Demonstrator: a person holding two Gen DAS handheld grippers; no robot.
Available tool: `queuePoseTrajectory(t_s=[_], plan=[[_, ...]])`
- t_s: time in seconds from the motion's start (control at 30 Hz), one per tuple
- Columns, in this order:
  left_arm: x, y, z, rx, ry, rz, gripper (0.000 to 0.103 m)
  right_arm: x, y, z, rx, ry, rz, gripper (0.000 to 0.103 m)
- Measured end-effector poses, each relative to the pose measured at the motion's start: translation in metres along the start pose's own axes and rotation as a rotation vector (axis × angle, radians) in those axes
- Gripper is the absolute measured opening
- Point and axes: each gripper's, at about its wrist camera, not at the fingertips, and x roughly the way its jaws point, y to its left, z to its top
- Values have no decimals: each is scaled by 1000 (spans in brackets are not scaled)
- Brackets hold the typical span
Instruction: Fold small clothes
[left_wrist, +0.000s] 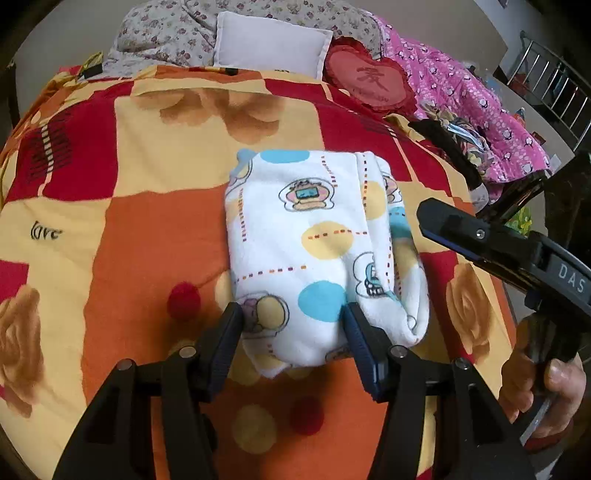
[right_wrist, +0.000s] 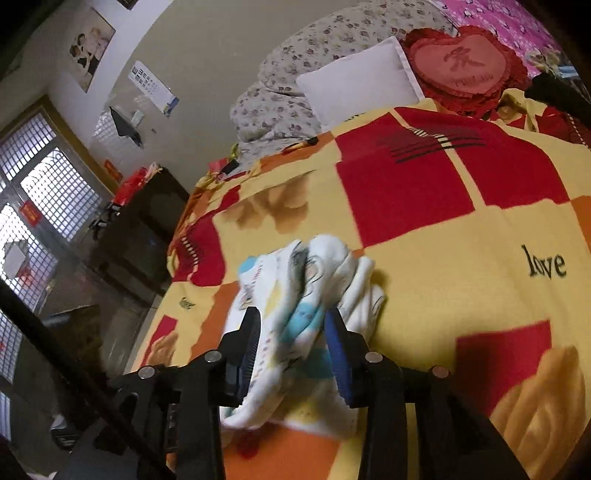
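A small white garment (left_wrist: 314, 251) printed with cartoon figures and blue and yellow dots lies folded into a compact rectangle on the red, orange and yellow bedspread (left_wrist: 147, 221). My left gripper (left_wrist: 293, 328) stands open at its near edge, one finger on each side of the cloth, the pads not pinching it. My right gripper (left_wrist: 430, 218), held by a hand (left_wrist: 554, 391), hovers just off the garment's right side. In the right wrist view the garment (right_wrist: 306, 295) shows blurred between the parted fingers of the right gripper (right_wrist: 295, 343), with no squeeze visible.
At the head of the bed lie a white pillow (left_wrist: 269, 44), a red heart cushion (left_wrist: 369, 79), a floral quilt (left_wrist: 166, 33) and a pink quilt (left_wrist: 480, 103). A dark cabinet (right_wrist: 140, 229) stands beyond the bed's edge.
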Motion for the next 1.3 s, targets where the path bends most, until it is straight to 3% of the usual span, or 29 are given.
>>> queuePoseTrajectory(t_s=[0.1,0.27,0.47,0.6,0.67,0.7,0.73,0.8,1.0,1.17,1.3], plan=[[-9,4,-8,0,1,-16,56,-5,11,-2,-24,-3,-9,40],[-17,11,-17,10,11,3,56,1,37,-5,-55,33,94,40],[-21,27,-20,-27,14,13,56,28,37,-14,-79,112,-65,40],[-20,24,-17,-17,9,14,56,28,29,-24,-65,130,-68,44],[-17,21,-13,-21,9,12,56,30,28,-25,-62,118,-25,44],[-16,19,-11,-23,9,12,56,33,32,-26,-81,125,9,36],[-16,18,-9,-26,8,14,56,36,35,-27,-98,128,26,18],[-17,17,-2,-40,-3,15,56,35,40,-28,-124,116,25,15],[-9,5,23,-34,-40,36,63,-3,15,-22,-81,20,-34,14],[22,-6,28,18,-5,121,64,13,-14,-39,-2,77,-45,14],[31,6,26,-23,-11,103,78,20,-27,-47,36,66,-25,14]])
